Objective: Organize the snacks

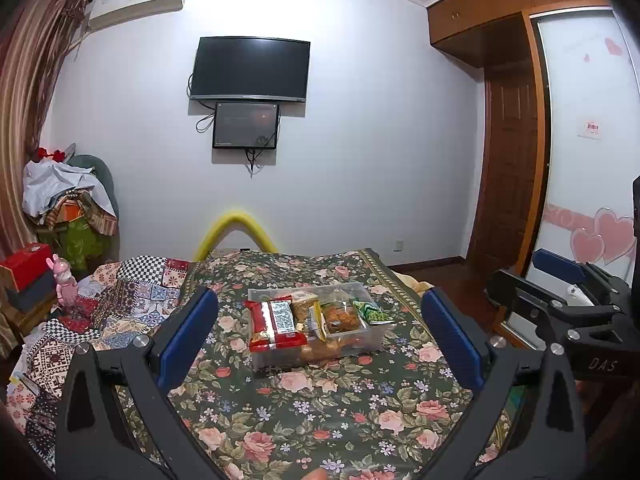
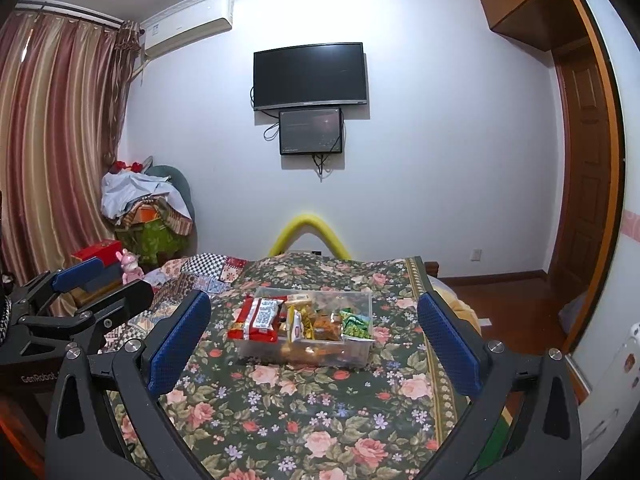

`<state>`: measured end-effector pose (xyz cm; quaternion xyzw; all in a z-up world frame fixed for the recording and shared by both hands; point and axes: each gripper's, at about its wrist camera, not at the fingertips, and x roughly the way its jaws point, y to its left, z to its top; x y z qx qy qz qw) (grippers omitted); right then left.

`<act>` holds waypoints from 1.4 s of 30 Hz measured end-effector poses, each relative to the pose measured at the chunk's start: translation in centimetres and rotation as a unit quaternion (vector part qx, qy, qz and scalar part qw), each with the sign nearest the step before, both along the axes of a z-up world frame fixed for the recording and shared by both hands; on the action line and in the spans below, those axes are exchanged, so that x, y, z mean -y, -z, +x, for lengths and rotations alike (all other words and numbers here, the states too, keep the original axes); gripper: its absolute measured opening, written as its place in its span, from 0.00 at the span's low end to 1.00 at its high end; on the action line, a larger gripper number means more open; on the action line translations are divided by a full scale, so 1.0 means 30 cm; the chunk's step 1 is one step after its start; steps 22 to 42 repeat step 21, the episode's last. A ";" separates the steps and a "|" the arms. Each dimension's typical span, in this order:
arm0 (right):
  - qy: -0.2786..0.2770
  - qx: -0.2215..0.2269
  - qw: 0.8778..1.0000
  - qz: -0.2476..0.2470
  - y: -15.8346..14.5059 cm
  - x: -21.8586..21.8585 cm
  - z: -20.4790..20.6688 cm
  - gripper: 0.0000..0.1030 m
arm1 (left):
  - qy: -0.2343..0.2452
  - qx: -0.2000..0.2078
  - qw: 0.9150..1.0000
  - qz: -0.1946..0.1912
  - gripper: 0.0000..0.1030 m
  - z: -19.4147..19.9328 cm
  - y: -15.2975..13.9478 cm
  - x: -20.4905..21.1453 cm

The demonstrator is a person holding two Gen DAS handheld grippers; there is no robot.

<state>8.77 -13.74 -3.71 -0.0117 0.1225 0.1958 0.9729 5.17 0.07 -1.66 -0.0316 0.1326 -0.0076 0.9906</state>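
Note:
A clear plastic box stands on the floral bedspread and holds several snack packets. A red packet lies across its left end, orange and yellow packets fill the middle, and a green packet sits at the right end. My left gripper is open and empty, held back from the box. My right gripper is open and empty, also short of the box. The right gripper shows at the right edge of the left wrist view; the left gripper shows at the left of the right wrist view.
The floral bedspread covers the bed. A patchwork quilt lies to the left with a pink toy and a red box. A yellow foam arch stands past the bed's far end. A wardrobe is at the right.

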 end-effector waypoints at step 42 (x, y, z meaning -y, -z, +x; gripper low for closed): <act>0.000 0.001 1.000 0.007 -0.011 -0.012 -0.010 1.00 | 0.004 -0.007 1.000 -0.005 1.00 0.012 0.007 0.000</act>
